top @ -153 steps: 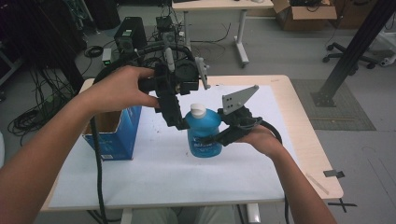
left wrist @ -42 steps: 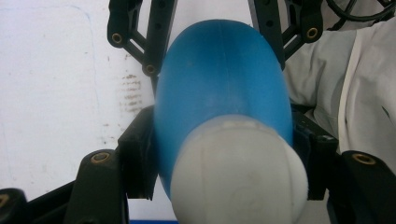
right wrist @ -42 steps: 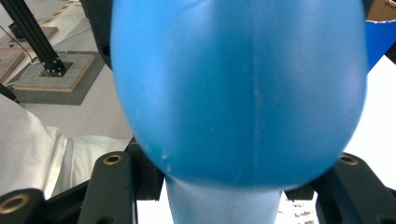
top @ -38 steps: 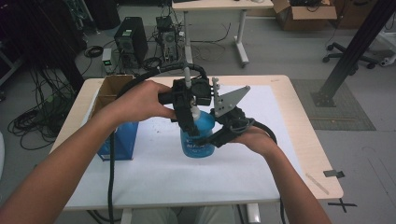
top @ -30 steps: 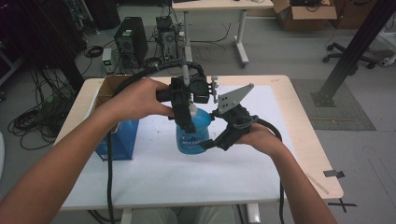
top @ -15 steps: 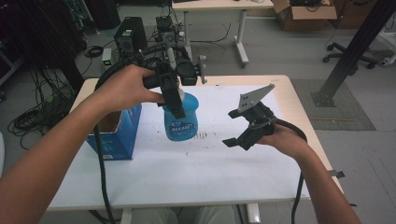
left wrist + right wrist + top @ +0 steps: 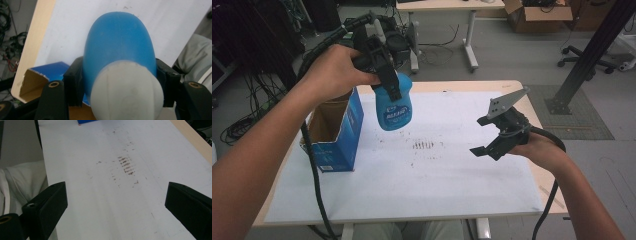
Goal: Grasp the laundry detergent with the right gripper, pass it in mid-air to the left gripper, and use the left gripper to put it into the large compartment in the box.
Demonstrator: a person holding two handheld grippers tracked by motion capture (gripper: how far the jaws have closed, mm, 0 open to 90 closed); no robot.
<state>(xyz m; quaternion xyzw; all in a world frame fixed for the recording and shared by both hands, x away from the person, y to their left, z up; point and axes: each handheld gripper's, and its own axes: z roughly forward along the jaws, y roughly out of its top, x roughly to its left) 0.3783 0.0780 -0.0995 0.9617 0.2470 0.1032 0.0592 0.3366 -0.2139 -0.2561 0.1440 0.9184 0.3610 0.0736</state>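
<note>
Your left gripper (image 7: 388,82) is clamped on the blue bottle (image 7: 393,106), held above the table (image 7: 437,190) beside the open box (image 7: 332,131); its own view shows the white cap (image 7: 126,91); your right gripper (image 7: 492,135) stands wide apart, nothing between.

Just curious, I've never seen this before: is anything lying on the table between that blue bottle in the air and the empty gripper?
No. In the high view, between the blue bottle and the right gripper lies bare white table cover, marked with dark scuffs.

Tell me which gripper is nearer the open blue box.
Left. The left gripper, gripping the blue bottle, hangs just above the blue box; the right gripper is open, across the table.
</note>
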